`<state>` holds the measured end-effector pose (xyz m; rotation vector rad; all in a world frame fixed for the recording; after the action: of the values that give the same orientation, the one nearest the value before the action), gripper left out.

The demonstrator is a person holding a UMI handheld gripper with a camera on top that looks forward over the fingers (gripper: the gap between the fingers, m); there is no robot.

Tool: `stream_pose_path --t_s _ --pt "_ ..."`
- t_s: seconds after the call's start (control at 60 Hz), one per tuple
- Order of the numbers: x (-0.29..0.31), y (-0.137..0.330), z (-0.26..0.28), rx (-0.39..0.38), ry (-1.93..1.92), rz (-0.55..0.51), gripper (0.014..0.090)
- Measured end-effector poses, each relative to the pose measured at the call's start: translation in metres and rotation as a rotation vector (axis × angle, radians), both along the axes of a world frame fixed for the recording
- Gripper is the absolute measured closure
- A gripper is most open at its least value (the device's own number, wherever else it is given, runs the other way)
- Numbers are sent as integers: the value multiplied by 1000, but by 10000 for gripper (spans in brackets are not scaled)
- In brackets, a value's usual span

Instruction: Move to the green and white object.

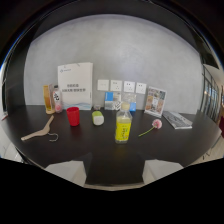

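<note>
Dark and matte, the bench (pixel 165 145) fills the middle of the frame from left to right, and we take it first as the biggest thing in view. Behind it, left of centre, a white paper bag (pixel 75 83) stands against the grey wall, with a row of wall sockets (pixel 122 86) to its right. Next in size comes the bottle with the yellow label (pixel 123 128), just right of centre and nearest to us. To the far left lies a wooden hanger (pixel 39 131); a red cup (pixel 73 116) stands left of centre.

The green and white object (pixel 98 118) is small, resting on the bench just right of the red cup and left of the bottle, slightly above the frame's centre. A pink flower (pixel 154 125) lies right of the bottle.

Of the tool we see only a black mass along the bottom of the frame, so we cannot tell how its fingers stand. We judge the approach to be at an early step, with the target well ahead. The next move calls for advancing forward and a little left, passing between cup and bottle without nudging either.
</note>
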<state>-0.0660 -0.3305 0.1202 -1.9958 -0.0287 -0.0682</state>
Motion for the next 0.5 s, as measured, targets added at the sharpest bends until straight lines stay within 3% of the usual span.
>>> stream_pose_path --t_s 0.5 --pt "-75 17 -1 16 -31 -60 194"
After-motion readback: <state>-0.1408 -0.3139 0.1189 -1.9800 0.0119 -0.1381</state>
